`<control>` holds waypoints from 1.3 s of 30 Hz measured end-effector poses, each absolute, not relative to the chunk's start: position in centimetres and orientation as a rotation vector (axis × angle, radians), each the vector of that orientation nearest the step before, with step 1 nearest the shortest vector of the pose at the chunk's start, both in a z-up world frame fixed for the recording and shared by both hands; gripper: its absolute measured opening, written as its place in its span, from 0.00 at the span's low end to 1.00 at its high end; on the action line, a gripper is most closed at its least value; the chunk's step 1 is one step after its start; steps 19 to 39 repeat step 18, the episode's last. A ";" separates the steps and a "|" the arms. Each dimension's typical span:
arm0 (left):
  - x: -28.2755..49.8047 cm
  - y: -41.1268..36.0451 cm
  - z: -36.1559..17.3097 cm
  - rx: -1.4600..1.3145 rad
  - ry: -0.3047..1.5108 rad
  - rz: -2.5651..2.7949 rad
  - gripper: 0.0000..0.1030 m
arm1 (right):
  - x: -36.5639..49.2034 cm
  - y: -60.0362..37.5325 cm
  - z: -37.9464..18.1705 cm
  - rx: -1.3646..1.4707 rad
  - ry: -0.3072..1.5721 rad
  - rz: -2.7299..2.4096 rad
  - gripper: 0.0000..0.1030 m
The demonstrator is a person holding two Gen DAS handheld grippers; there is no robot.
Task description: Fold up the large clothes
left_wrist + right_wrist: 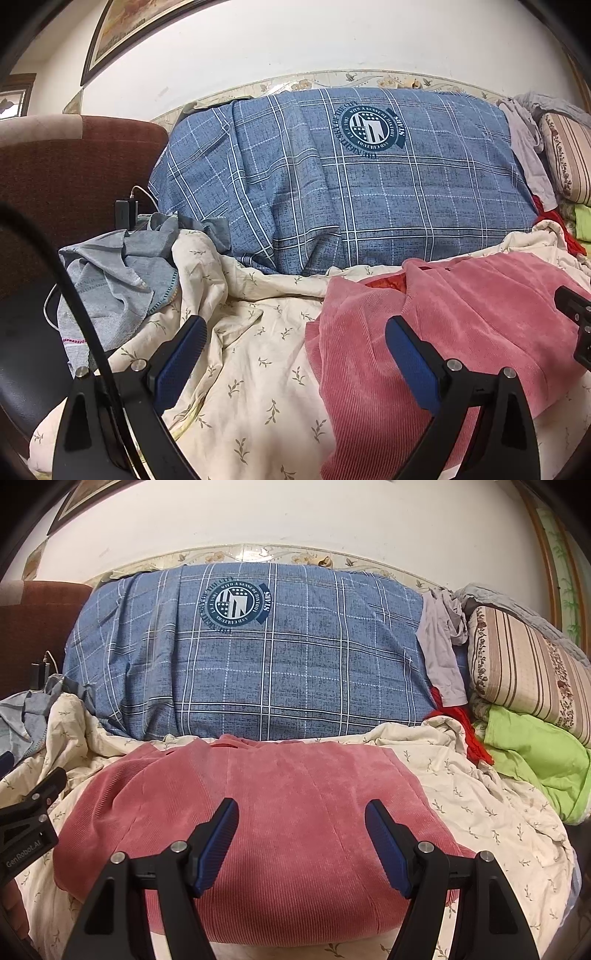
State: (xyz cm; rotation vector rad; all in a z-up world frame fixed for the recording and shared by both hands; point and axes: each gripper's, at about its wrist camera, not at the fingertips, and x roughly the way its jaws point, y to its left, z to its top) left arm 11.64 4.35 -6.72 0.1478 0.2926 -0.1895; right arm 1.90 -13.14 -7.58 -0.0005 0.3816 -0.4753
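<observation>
A cream bed sheet printed with small olive sprigs (461, 794) covers the work surface in loose wrinkles. Behind it lies a large bundle wrapped in blue plaid cloth with a round dark emblem (258, 657), set against a white wall (295, 517) edged by a flowered tile border. A dark-framed picture (122, 29) hangs high on the wall in the left wrist view. To the left stands a brown upholstered chair (74, 166), with a crumpled grey-blue cloth (118, 280) just beside it on the sheet and a white cable and dark plug behind. On the right, a striped beige pillow with floral bands (524, 675) rests on a bright green fabric (528, 753); a pale grey garment (439, 653) hangs over the bundle's right end, and a red fabric (476, 746) shows beneath.

The pink corduroy garment (258, 812) lies flat on the sheet, just in front of the blue bundle. Its long axis seems to run from the near edge toward the bundle, the ribs following that line, and its far edge, with an opening showing red lining, points toward the bundle.

The right gripper (301, 834) hovers above the garment's middle, blue pads spread wide and holding nothing. The left gripper (295, 354) stands over the garment's left edge, fingers likewise apart and empty.
</observation>
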 end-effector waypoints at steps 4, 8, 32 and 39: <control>11.6 4.3 -6.7 0.146 0.292 -0.188 0.94 | 1.8 -13.1 -7.5 0.001 0.379 -0.476 0.72; 11.6 4.3 -6.7 0.147 0.292 -0.188 0.94 | 1.8 -13.1 -7.4 0.004 0.377 -0.474 0.72; 11.6 3.8 -6.9 0.148 0.292 -0.194 0.94 | 2.0 -13.5 -7.6 0.011 0.381 -0.472 0.72; 11.6 3.8 -6.9 0.148 0.292 -0.194 0.94 | 2.0 -13.5 -7.6 0.011 0.381 -0.472 0.72</control>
